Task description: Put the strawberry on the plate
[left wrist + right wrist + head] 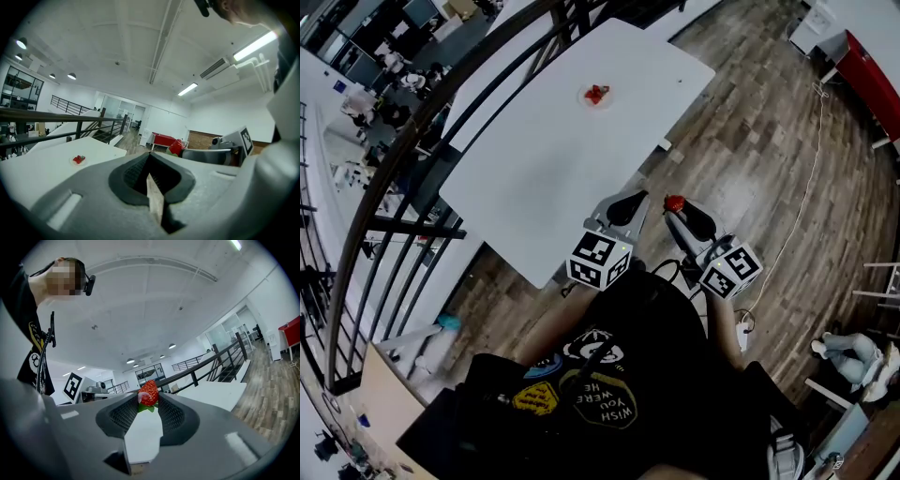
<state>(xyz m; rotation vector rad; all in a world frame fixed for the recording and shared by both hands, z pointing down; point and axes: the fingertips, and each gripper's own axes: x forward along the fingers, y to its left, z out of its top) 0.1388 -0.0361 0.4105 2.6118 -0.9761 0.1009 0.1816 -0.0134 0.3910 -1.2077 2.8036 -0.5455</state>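
R gripper (149,400) is clenched on the strawberry (148,392), berry pinched betw. the jaw tips w/ its green leaves pointing down. L gripper (150,158) has its jaws together, nothing betw. them. In head view both sit side by side over the wood floor (750,141), just off the near edge of the white table (534,169). The plate (583,94) is at the table's far end, well apart from both, w/ a 2nd red berry (596,94) on it.

Left tool (150,161) closed, plate (72,162) (strawberry (79,159) on it), white table (42,176)
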